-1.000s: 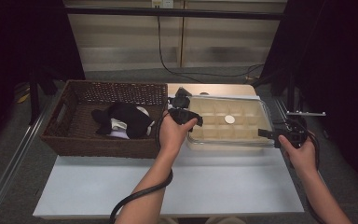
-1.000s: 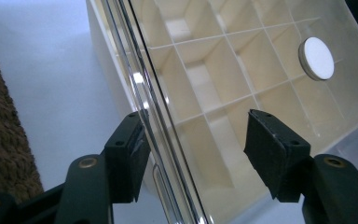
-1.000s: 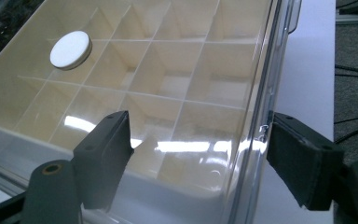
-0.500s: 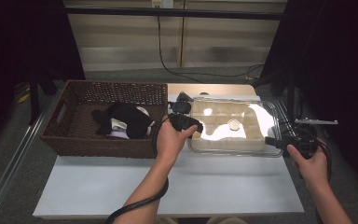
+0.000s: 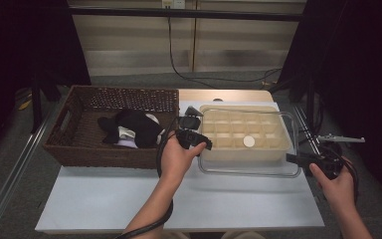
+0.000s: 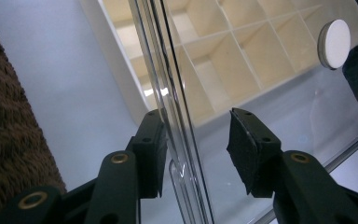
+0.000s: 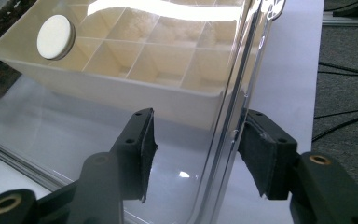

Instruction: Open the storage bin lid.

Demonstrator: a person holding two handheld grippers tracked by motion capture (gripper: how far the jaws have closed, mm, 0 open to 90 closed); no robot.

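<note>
Two open tongs, left (image 6: 196, 149) and right (image 7: 196, 156), astride clear lid (image 5: 248, 167) edges.

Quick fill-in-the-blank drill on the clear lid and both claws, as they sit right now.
The clear lid covers a cream tray divided into ___.
The left claw has its jaws ___ around the lid's edge.
The right claw straddles the lid's ___.
The dark clothes lie in the wicker ___.

compartments; open; edge; basket

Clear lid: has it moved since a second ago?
Yes. The clear lid has slid toward the person; it now overhangs the near side of the cream divider tray, which stayed beside the basket.
</note>
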